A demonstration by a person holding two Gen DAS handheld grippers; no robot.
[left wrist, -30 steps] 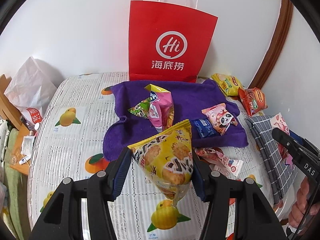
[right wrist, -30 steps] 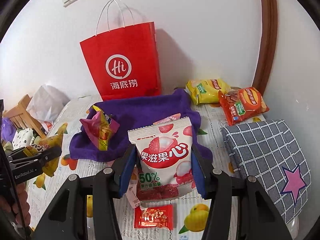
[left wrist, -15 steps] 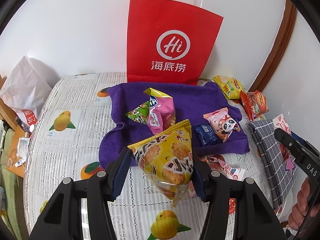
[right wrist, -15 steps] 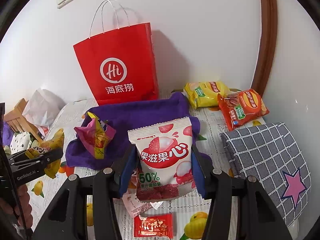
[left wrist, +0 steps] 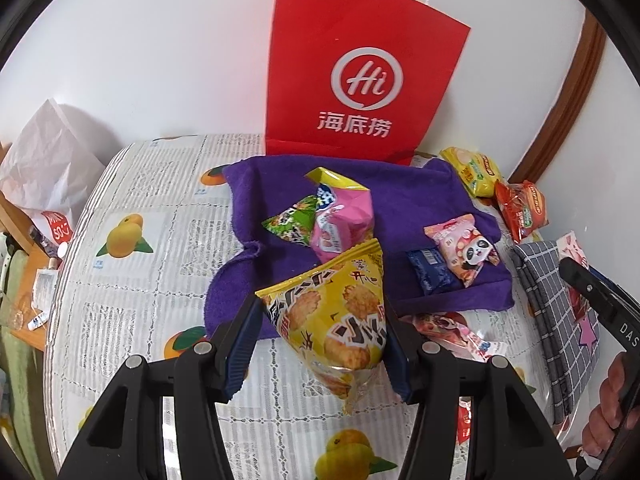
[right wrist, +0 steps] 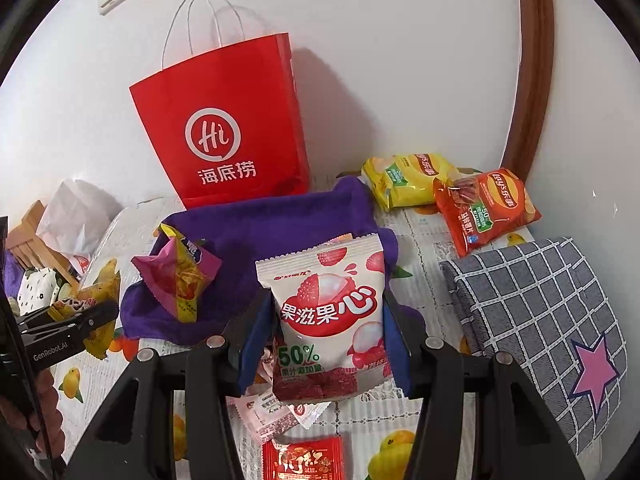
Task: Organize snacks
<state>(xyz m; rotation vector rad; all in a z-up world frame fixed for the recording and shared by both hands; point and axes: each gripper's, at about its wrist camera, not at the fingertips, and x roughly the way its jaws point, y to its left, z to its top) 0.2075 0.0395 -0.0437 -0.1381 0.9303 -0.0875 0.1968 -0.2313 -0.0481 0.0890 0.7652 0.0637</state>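
My left gripper [left wrist: 320, 344] is shut on a yellow cracker bag [left wrist: 332, 312], held above the near edge of a purple towel [left wrist: 404, 200]. My right gripper [right wrist: 326, 336] is shut on a white lychee gummy bag [right wrist: 332, 316], also just short of the purple towel [right wrist: 272, 224]. A red paper bag [left wrist: 360, 68] stands upright against the wall behind the towel. On the towel lie a pink bag [left wrist: 344, 220], a green packet [left wrist: 292, 224], a panda packet [left wrist: 464, 248] and a blue packet [left wrist: 430, 270].
Yellow chips [right wrist: 408, 178] and orange chips [right wrist: 486, 208] lie at the back right. A folded grey checked cloth with a pink star [right wrist: 536, 300] fills the right side. Small red [right wrist: 304, 460] and white [right wrist: 272, 412] packets lie under my right gripper. Clutter lies beyond the table's left edge.
Both grippers have moved forward toward the towel and the red bag with their snacks still held; the red bag looks closer in both views.
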